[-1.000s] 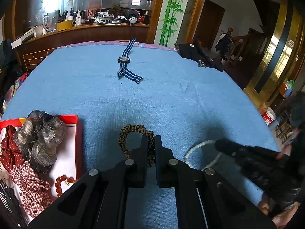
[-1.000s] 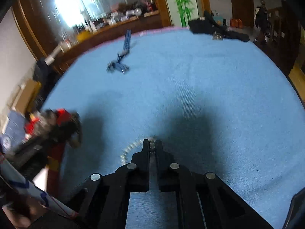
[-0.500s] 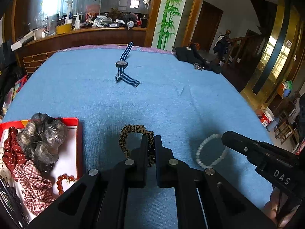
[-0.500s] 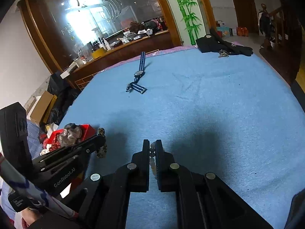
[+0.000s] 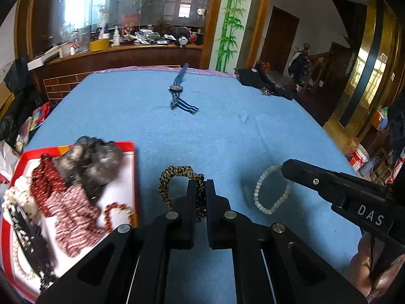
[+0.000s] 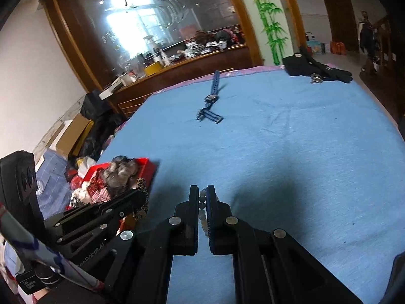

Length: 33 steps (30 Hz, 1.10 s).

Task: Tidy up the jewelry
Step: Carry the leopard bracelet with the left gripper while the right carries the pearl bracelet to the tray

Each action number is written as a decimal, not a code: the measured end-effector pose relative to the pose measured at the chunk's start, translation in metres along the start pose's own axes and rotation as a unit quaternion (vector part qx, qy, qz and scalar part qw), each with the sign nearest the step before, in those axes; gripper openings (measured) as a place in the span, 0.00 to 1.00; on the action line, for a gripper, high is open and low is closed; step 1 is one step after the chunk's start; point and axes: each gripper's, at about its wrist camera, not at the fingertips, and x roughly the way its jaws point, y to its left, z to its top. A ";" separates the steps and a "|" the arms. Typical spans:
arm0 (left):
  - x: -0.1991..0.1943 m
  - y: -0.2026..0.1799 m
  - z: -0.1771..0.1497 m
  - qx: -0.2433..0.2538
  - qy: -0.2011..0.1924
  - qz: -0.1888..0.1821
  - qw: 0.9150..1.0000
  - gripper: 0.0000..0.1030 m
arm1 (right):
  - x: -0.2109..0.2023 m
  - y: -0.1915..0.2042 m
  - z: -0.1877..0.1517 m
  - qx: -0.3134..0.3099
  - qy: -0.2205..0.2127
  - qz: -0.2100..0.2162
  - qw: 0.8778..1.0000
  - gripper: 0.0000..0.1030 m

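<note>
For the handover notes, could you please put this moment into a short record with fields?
left gripper: shut on leopard-print scrunchie
right gripper: shut on white bead bracelet
red tray: at near left; holds grey scrunchie, red bead bracelet, patterned scrunchies
blue-strap watch: loose, far middle of blue cloth
black pouch: far right corner

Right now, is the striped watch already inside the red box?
No, the striped watch lies on the blue cloth, far from the red box.
</note>
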 end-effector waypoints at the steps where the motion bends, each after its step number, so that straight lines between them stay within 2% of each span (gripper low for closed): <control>1: -0.005 0.004 -0.001 -0.002 -0.003 0.002 1.000 0.06 | 0.000 0.005 -0.002 -0.003 0.001 0.003 1.000 0.05; 13: -0.060 0.058 -0.033 -0.029 -0.023 0.030 0.999 0.06 | 0.008 0.081 -0.028 -0.036 0.030 0.053 0.997 0.06; 18: -0.075 0.088 -0.052 -0.049 -0.020 0.044 0.998 0.06 | 0.014 0.117 -0.039 -0.061 0.045 0.075 0.994 0.06; 24: -0.076 0.115 -0.073 -0.071 -0.004 0.055 0.996 0.06 | 0.030 0.151 -0.056 -0.083 0.074 0.100 0.989 0.06; 33: -0.067 0.129 -0.089 -0.086 0.012 0.054 0.995 0.06 | 0.054 0.160 -0.072 -0.088 0.106 0.099 0.985 0.06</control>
